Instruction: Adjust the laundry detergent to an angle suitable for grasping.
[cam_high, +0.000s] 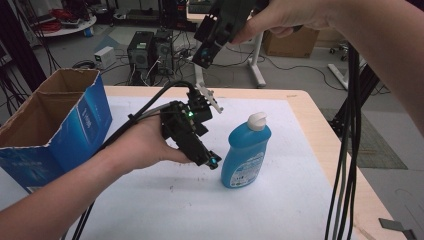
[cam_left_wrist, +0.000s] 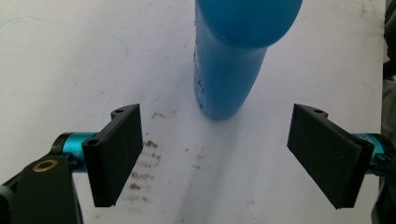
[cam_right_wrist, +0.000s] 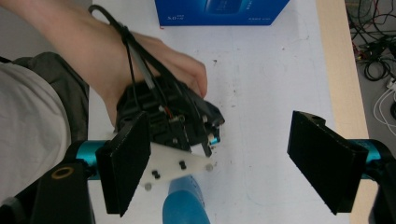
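On the white table, right of centre: one blue bottle, upright, white cap. Left gripper just beside it, jaws wide, holding nothing. Right gripper high above, jaws wide, empty. Far left: blue cardboard box, open.

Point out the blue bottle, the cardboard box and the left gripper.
blue bottle (cam_high: 245, 157): high view, on its label.
cardboard box (cam_high: 80, 127): high view, on its blue printed side wall.
left gripper (cam_left_wrist: 215, 151): left gripper view, midway between its open jaws.
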